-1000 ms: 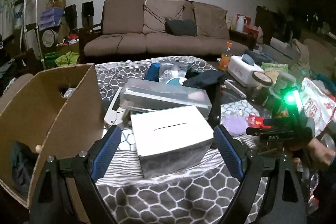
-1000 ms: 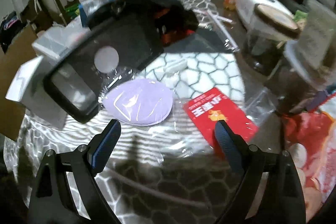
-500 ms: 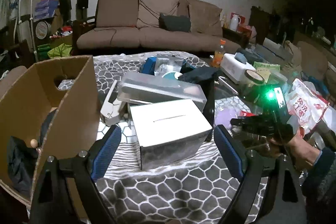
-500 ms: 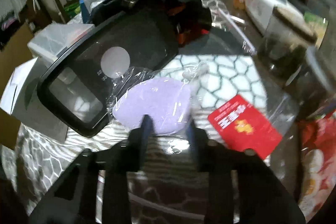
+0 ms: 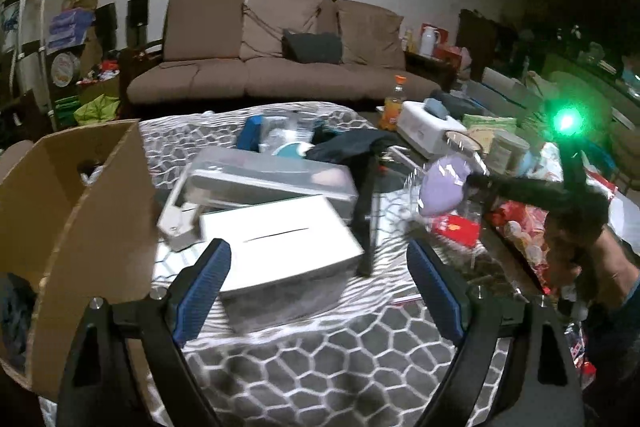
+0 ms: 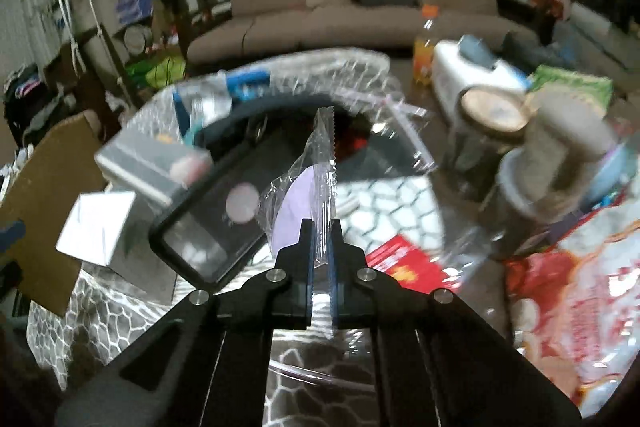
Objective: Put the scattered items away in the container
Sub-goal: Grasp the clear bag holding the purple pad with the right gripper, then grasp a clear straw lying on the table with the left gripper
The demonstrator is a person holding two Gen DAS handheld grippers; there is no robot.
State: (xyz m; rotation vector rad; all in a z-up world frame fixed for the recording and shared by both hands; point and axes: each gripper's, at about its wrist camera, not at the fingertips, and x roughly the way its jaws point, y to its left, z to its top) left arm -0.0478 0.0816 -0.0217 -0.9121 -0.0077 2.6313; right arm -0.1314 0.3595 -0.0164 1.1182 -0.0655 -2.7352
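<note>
the cardboard box [image 5: 80, 187], the largest thing at hand, stands open at the left edge of the table; its brown corrugated walls are stiff, with a hand hole cut in one side. the table is covered by a grey cloth [image 5: 320, 355] printed with a honeycomb pattern, soft and slightly rumpled. a white rectangular carton [image 5: 280, 243] with a thin slot on top lies between the fingers of the left gripper [image 5: 318, 291], whose blue pads are spread wide and grip nothing. behind the carton a translucent plastic case [image 5: 272, 179], smooth and long, is seen. a flat red packet [image 6: 404, 263] lies on the cloth to the right.

the smallest piece is the task's item in hand: a lilac round pad sealed in a clear crinkly wrapper [image 6: 316, 183]. it is pinched by its serrated film edge in the right gripper [image 6: 320, 251], whose jaws are closed narrow on it, and it is held above the table, right of the carton and well apart from the box.

a slip is the main risk: only thin, glossy film is held, so the wrapper could be pulled out of the pads by a quick swing. the dangling pad could also be snagged on the carton or the box wall during the carry, and dropped short of the opening.
</note>
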